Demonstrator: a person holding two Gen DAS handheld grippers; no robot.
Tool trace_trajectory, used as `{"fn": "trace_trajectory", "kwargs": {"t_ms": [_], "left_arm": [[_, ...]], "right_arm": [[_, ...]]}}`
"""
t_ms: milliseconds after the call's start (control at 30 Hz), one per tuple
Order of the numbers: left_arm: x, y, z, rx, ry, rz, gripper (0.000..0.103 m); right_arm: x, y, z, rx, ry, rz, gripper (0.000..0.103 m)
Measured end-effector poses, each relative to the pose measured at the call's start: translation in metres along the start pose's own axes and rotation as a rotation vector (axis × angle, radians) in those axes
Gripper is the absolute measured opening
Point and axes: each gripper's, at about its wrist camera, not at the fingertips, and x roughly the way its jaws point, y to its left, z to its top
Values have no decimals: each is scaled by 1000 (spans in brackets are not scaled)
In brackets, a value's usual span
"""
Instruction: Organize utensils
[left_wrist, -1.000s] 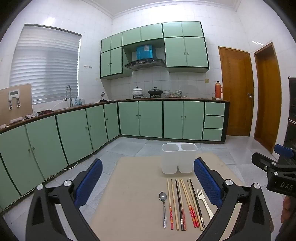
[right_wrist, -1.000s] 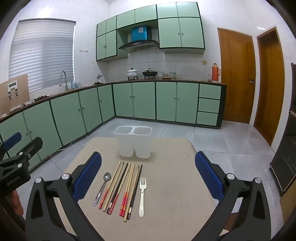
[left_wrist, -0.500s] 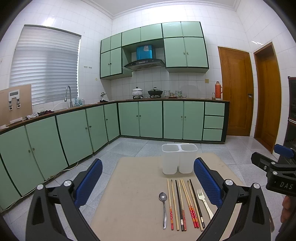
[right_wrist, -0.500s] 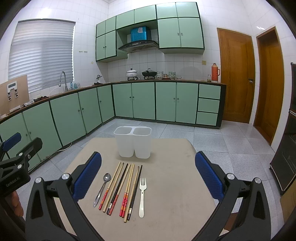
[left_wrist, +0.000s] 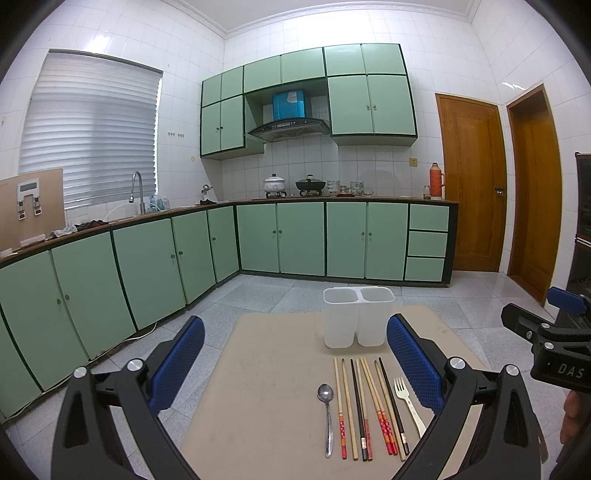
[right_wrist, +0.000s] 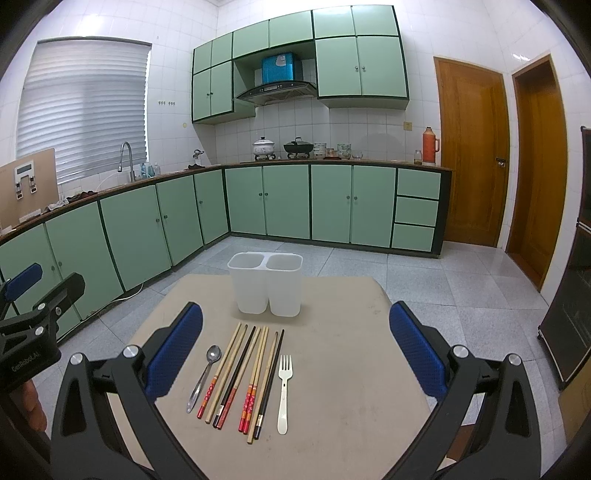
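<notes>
A white two-compartment holder stands empty at the far side of a beige table. In front of it lie a metal spoon, several chopsticks and a cream fork, side by side. My left gripper is open and empty, held above the table's near left. My right gripper is open and empty above the near edge, over the utensils.
Green kitchen cabinets line the left and back walls. Two wooden doors are at the right. A dark cabinet stands right of the table. The other gripper shows at each view's edge.
</notes>
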Motion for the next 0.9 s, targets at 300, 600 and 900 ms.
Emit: {"fn": "trace_trajectory", "kwargs": {"t_ms": [300, 600, 900], "left_arm": [[0, 0, 5, 3, 0, 3, 97], [-3, 1, 10, 1, 1, 3, 97], [-3, 0, 4, 3, -3, 3, 97]], "right_arm": [[0, -1, 0, 1, 0, 0, 98], [1, -3, 2, 2, 1, -1, 98], [1, -1, 2, 1, 1, -1, 98]]}}
